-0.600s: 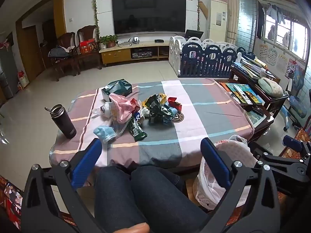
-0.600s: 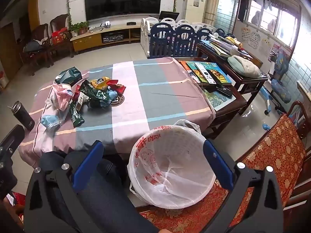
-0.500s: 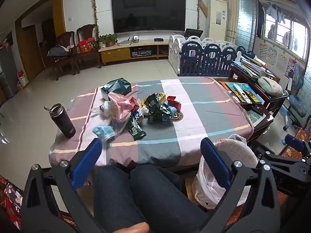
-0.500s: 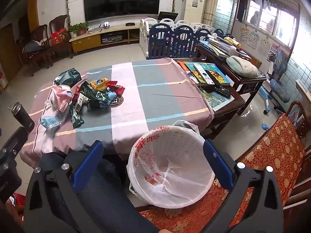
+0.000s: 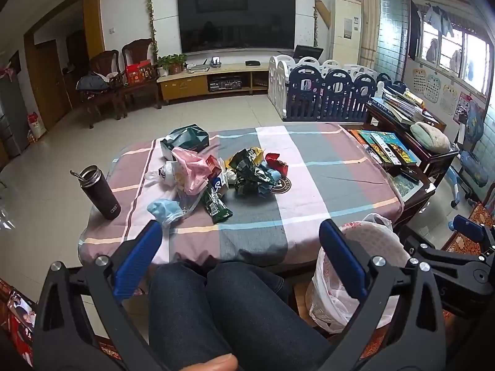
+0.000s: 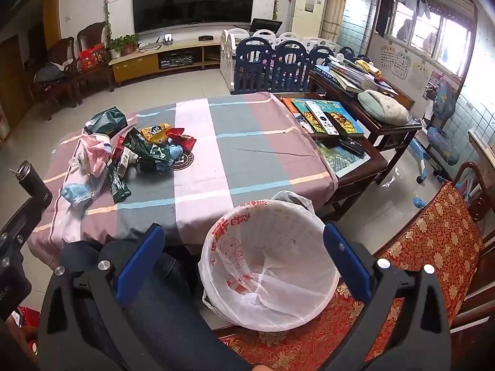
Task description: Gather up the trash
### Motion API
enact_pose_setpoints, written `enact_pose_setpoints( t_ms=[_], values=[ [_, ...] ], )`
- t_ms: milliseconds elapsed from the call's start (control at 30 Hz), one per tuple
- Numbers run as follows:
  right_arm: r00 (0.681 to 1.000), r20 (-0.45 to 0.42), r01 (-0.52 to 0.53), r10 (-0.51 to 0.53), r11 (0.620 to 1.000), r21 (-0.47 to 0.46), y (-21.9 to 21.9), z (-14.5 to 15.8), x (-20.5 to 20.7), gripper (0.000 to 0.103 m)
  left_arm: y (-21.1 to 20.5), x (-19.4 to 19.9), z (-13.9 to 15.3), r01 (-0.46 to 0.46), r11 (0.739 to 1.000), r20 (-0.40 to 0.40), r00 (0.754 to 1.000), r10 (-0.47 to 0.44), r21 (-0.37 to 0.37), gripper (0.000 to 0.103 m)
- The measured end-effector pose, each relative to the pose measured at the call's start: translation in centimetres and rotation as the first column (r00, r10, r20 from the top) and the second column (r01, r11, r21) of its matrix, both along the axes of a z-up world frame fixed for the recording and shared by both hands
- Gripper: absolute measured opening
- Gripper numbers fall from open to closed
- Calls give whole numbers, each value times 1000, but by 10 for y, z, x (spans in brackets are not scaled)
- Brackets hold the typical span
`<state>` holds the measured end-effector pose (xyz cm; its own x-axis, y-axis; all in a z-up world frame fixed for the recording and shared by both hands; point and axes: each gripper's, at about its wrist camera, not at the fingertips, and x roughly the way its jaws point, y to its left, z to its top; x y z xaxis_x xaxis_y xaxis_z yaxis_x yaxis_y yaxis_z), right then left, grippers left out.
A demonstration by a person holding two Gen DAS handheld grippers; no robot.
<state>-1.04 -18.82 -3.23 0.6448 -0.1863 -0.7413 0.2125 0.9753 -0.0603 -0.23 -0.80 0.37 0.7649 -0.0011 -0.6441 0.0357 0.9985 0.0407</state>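
Note:
A heap of trash lies on the left half of the striped tablecloth: pink plastic bag, dark green wrappers, a blue face mask, a red packet. In the right wrist view the same trash heap sits far left. A white bin with a printed plastic liner stands on the seat beside the person's knees. My left gripper hangs open above the knees, short of the table. The open right gripper hovers over the bin, holding nothing.
A dark flask stands at the table's left edge. A teal box lies behind the heap. A side table with books and remotes adjoins on the right, and a red patterned seat lies under the bin. Playpen fencing stands beyond.
Both grippers have drifted only slightly; the views have shifted a little and nothing on the table has moved. Jaws stay wide apart.

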Motion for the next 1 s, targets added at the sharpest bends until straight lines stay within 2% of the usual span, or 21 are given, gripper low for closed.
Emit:
enact_pose_setpoints(
  t_ms=[1000],
  values=[
    [1000, 3, 3, -3, 1000, -9, 1, 1, 1, 101, 6, 2, -3, -1, 1000, -2, 1000, 1, -5, 101]
  ],
)
